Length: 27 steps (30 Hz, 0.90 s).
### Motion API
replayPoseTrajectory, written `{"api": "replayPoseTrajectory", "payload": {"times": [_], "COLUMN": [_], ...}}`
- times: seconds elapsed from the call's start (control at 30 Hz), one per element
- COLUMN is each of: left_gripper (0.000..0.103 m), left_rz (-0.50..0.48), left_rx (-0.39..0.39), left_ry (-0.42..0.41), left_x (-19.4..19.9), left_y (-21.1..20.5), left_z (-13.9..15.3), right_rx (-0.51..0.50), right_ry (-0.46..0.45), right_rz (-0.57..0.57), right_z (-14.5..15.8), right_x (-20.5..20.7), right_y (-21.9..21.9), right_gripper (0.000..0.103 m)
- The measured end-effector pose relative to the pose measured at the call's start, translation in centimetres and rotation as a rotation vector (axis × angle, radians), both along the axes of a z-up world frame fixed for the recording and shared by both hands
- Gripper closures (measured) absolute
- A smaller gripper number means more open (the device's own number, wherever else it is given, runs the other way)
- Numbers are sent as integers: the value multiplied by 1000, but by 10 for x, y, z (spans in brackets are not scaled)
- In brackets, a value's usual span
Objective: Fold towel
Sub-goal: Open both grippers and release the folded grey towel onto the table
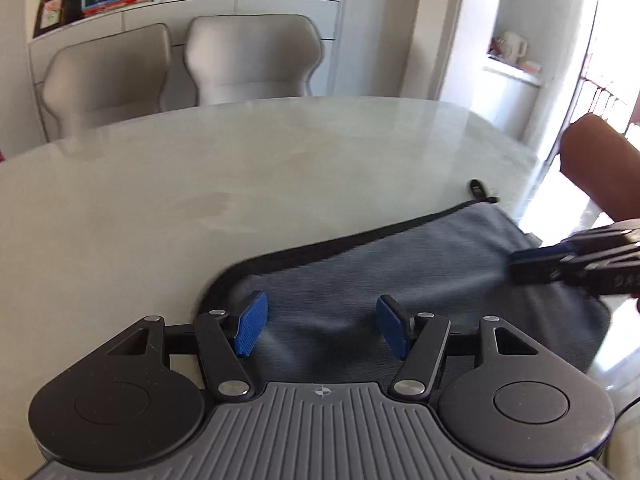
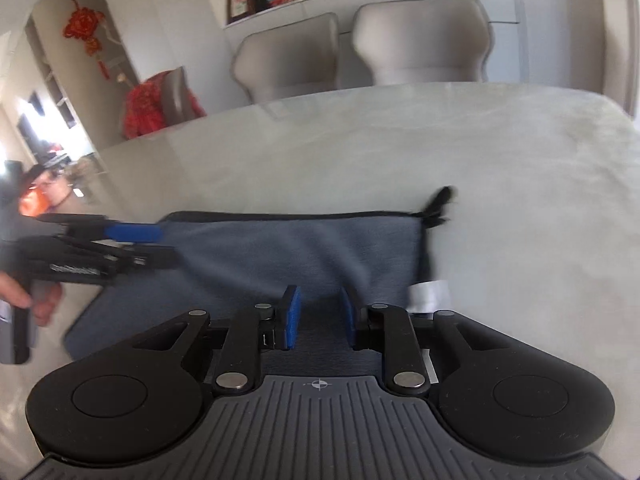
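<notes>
Both my claws hover apart-jawed, gripping nothing, over the grey towel (image 1: 400,280) lying lengthwise across the table (image 1: 200,184), left claw (image 1: 322,326) lower centre, right claw (image 2: 320,316) nearer its tagged end.

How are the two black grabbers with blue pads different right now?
The left gripper has its blue pads spread wide, while the right gripper has its pads much closer together, with only a narrow gap. The left one sits over the grey-blue towel's black-edged left end; the right one sits near the end with the white tag. Both point down at the towel on the pale table, and neither clearly pinches it.
</notes>
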<state>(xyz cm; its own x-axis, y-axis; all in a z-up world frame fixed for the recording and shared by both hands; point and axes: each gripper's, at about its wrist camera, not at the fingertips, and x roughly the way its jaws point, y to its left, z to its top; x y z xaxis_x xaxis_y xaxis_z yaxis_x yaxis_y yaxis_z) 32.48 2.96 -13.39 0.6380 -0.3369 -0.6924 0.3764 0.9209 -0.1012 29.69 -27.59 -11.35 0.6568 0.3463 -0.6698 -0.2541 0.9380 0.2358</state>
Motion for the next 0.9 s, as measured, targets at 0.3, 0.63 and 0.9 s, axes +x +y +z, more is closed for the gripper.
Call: {"api": "replayPoseTrajectory", "payload": {"times": [0.3,0.63,0.9], "left_gripper": [32,33,32], "left_rz": [3,55,90], "left_rx": [-192,-69,-180], "left_ry": [9,62,73], "left_x": [-8,-33,-82], "left_y": [-3,7,-14], "left_z": [25,17,26], "right_rx": [28,-135,-141], "right_ry": [-33,20,126], "right_rz": [70,-59,-40], "right_z": [3,17,16], "right_x": [13,-2,-52], "right_y": [29,14,58], "right_gripper": [75,71,70]}}
